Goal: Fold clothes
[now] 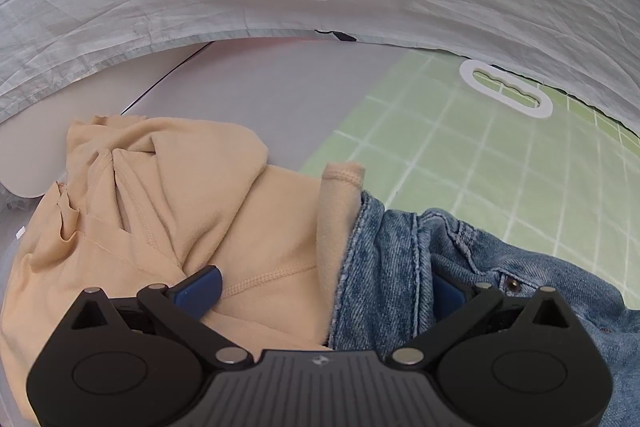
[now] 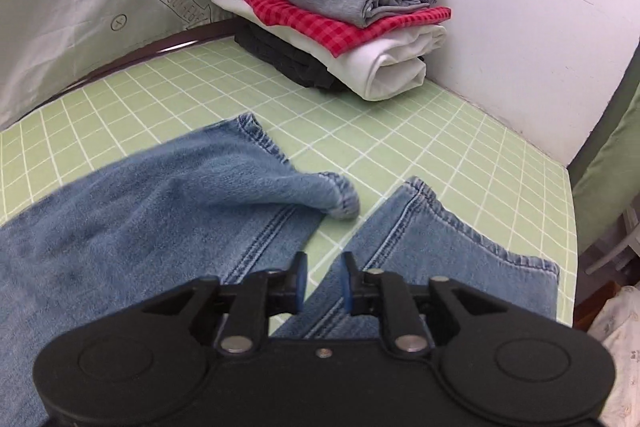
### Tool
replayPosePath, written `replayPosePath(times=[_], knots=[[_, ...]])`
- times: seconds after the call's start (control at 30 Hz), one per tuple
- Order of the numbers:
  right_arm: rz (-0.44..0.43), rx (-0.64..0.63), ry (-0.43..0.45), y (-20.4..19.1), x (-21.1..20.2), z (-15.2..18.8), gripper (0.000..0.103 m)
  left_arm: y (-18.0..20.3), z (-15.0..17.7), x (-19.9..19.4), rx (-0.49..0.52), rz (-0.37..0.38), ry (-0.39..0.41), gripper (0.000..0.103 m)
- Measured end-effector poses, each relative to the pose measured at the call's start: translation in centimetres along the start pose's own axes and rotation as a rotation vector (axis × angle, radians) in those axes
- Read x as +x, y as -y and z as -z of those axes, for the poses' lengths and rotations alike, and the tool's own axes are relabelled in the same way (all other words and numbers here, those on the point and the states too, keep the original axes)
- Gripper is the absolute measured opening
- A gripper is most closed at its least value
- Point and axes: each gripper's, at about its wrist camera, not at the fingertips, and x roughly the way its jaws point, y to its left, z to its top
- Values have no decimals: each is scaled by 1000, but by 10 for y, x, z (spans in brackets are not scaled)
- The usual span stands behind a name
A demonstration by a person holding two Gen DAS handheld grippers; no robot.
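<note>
Over the left side of the desk, in the left wrist view, your left gripper (image 1: 320,291) stands wide open with nothing pinched. Its left pad (image 1: 198,289) rests over the beige sweatshirt (image 1: 160,211); its right pad is half hidden behind the waistband of the jeans (image 1: 400,259). The waist end lies directly under and between these fingers, bunched against the sweatshirt. From there the denim runs off to the right onto the green grid mat (image 1: 480,167). Whether the right pad actually touches the denim you probably cannot settle from this angle, since the fold covers it.

In the right wrist view, your right gripper (image 2: 322,285) hovers over the legs with its blue pads parted by a narrow gap. No cloth is between them, so it holds nothing. The two legs of the jeans (image 2: 140,211) stretch away from the fingers toward the mat's far right corner, where the stack of folded clothes (image 2: 332,7) sits against the wall. The left leg has its hem (image 2: 344,205) curled over and crossing toward the right leg (image 2: 440,239), whose cuff lies flat near the mat's right edge.

So the jeans' long axis runs from left hand to right hand. The right gripper is the nearer one to the hems, which lie just ahead of its tips and slightly to either side.
</note>
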Motion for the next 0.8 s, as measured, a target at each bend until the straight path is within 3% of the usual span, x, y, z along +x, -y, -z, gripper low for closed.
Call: replayPosePath(times=[0.03, 0.17, 0.3, 0.4, 0.63, 0.8], knots=[[-17, -3, 22, -5, -3, -2, 40, 0, 0, 0, -1, -1, -1, 103], [-141, -5, 60, -37, -1, -23, 46, 0, 0, 0, 0, 1, -3, 103], [-329, 126, -8, -69, 26, -43, 50, -1, 0, 1, 0, 5, -4, 103], [-403, 207, -60, -93, 50, -55, 57, -2, 0, 1, -1, 8, -4, 103], [-277, 129, -136, -134, 91, -70, 59, -3, 0, 1, -6, 12, -3, 103], [-228, 42, -98, -142, 93, -68, 63, -4, -1, 2, -9, 16, -9, 103]])
